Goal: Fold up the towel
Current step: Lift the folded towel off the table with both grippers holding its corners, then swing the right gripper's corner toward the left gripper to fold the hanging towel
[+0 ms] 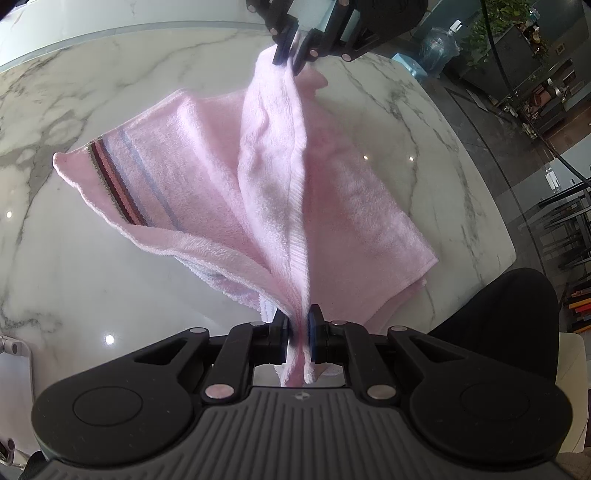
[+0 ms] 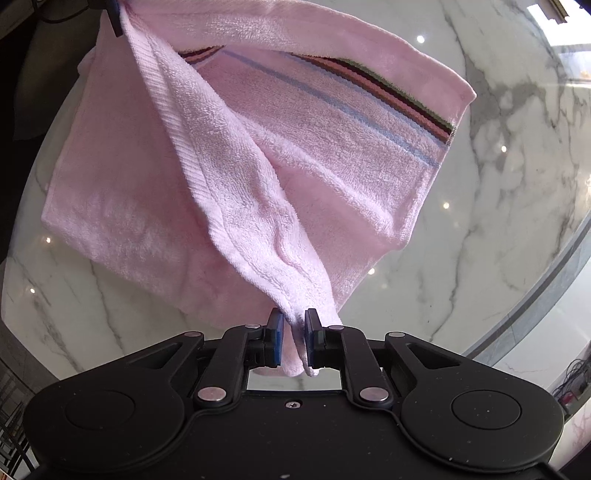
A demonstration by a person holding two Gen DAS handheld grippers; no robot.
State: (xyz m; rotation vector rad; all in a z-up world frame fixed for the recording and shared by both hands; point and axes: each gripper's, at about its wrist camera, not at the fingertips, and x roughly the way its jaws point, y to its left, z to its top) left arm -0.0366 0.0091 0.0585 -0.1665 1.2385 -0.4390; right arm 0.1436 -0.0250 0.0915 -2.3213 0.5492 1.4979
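Two black hand-held grippers pinch opposite ends of one edge of the pink terry towel with a striped band (image 1: 207, 177), and that edge runs taut between them, lifted above the white marble table with grey veins (image 1: 66, 280). The left gripper (image 1: 298, 334), at the bottom centre of its own view, is clenched on a bunched corner of the cloth between its blue pads. The right gripper (image 1: 291, 51), at the top centre of that same view, is likewise closed on the far corner.

From the right wrist view the right gripper (image 2: 293, 339) sits at bottom centre, its fingers pressed onto gathered cloth, while the left gripper shows only as a dark sliver at the upper left edge. Most of the towel (image 2: 314, 147) hangs down on both sides of the raised edge; whether its lower parts rest on the table (image 2: 498, 221) is hard to tell. The striped band of brown, red and blue lies at the left in the left wrist view and at the upper right in the right wrist view.

At the upper right of the left wrist view, beyond the table, stand a blue water jug (image 1: 439, 46) and green potted plants (image 1: 495, 33). A dark-clothed leg (image 1: 506, 325) fills the lower right.
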